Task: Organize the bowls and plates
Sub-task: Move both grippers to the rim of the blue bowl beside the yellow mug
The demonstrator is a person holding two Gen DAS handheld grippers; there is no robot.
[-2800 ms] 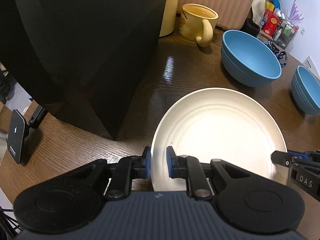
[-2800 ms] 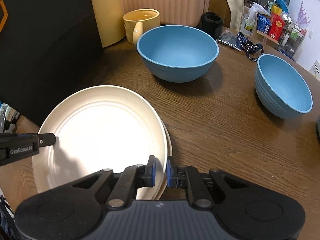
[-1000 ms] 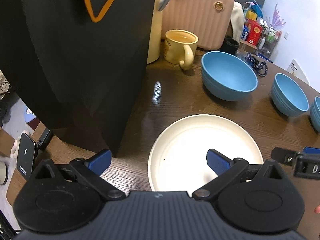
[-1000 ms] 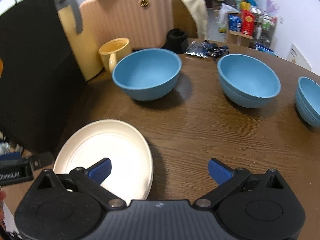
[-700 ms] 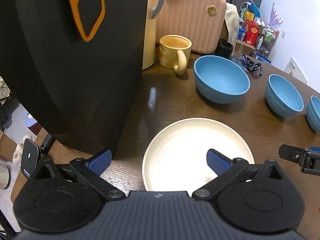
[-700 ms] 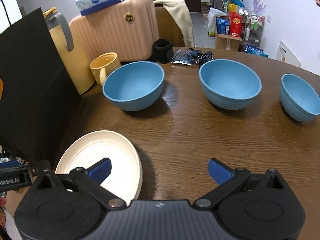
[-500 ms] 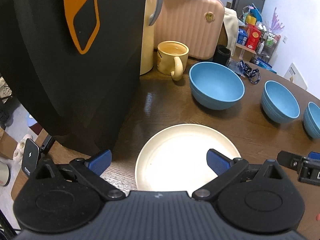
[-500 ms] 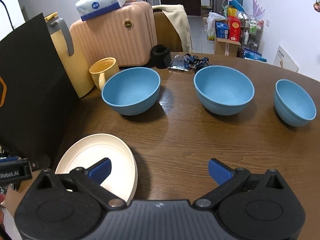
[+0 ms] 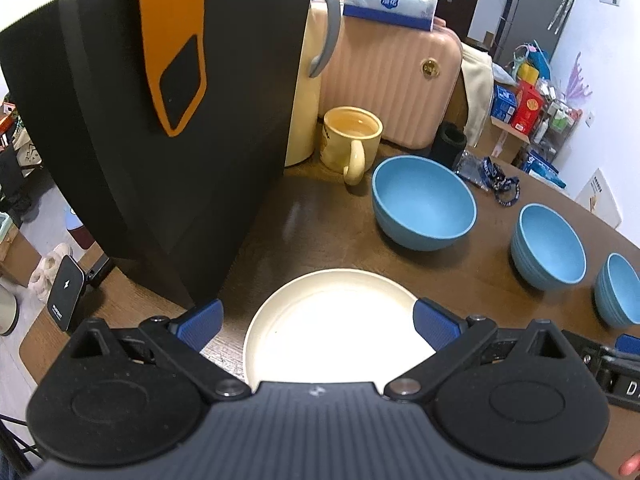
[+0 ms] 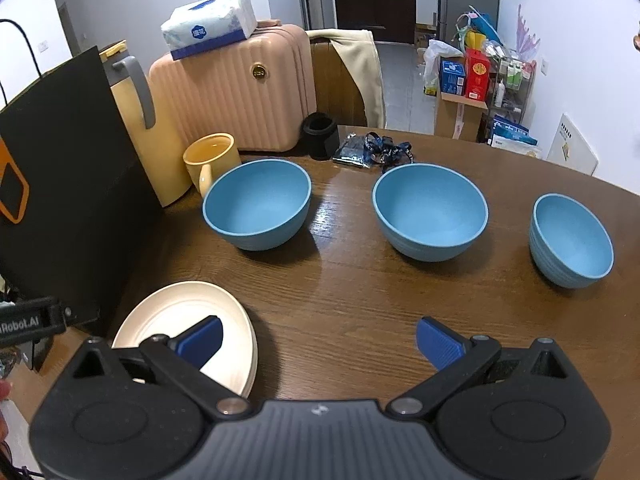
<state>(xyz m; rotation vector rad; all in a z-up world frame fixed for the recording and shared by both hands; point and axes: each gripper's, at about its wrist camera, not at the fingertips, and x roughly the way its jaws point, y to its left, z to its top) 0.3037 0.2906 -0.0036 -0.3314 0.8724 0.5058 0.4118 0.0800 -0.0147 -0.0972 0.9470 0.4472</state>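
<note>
Cream plates (image 9: 336,320) (image 10: 176,312) lie stacked on the brown table near its front left edge. My left gripper (image 9: 318,322) hangs open above them, holding nothing. My right gripper (image 10: 318,340) is open too, over bare wood just right of the stack. Three blue bowls stand in a row behind: a large one (image 10: 258,208) (image 9: 424,208), a second large one (image 10: 430,214) (image 9: 548,246), and a smaller one (image 10: 570,240) (image 9: 618,290) at the right.
A tall black bag (image 9: 160,120) with an orange patch stands at the left, close to the plates. Behind are a yellow mug (image 9: 352,140), a yellow jug (image 10: 144,128), a pink suitcase (image 10: 236,92) with a tissue pack, a black cup (image 10: 320,136) and a lanyard (image 10: 380,148).
Both grippers let go of the plates, opened wide, then drew back and rose. The plate stack rests on the table, and the third bowl has come into view.
</note>
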